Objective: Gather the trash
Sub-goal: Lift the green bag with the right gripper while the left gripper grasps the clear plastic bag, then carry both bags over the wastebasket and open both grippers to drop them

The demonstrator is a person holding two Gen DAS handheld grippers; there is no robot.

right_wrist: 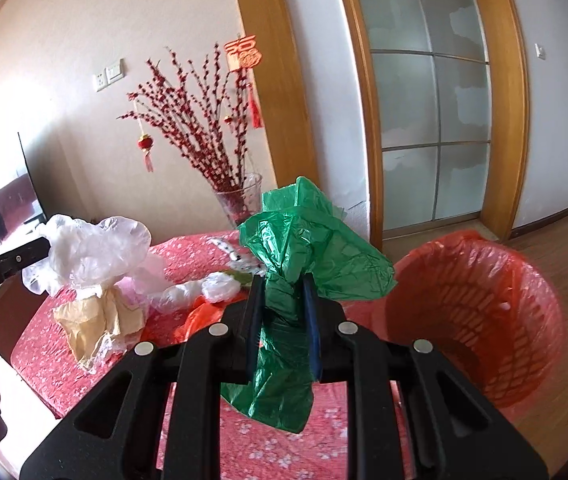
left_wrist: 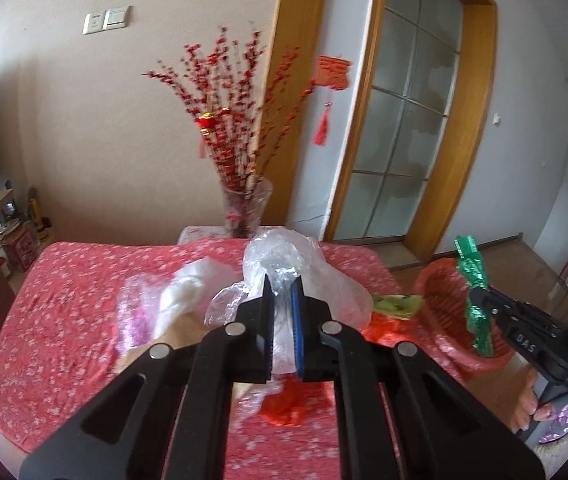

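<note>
As seen from the left wrist, the left gripper (left_wrist: 282, 280) is closed on a clear plastic bag (left_wrist: 284, 256), which bunches up above the fingertips and hangs down between the jaws over the red floral tablecloth (left_wrist: 64, 320). Further loose trash lies near: a white bag (left_wrist: 182, 296) to the left, a red plastic scrap (left_wrist: 284, 408) below. Far right, the right gripper (left_wrist: 480, 300) holds a green plastic bag (left_wrist: 474, 280) upright, beside the red-lined waste basket (left_wrist: 440, 304). From the right wrist, the right gripper (right_wrist: 282, 284) is clamped narrow on the green plastic bag (right_wrist: 312, 240), its long axis running vertically through the jaws. The waste basket (right_wrist: 484, 300), mouth open, stands just right of this claw, off the table edge. Brown paper (right_wrist: 92, 324) remains on the cloth at left. Judgement: the right claw is nearer the basket; its load drops to the right.
</note>
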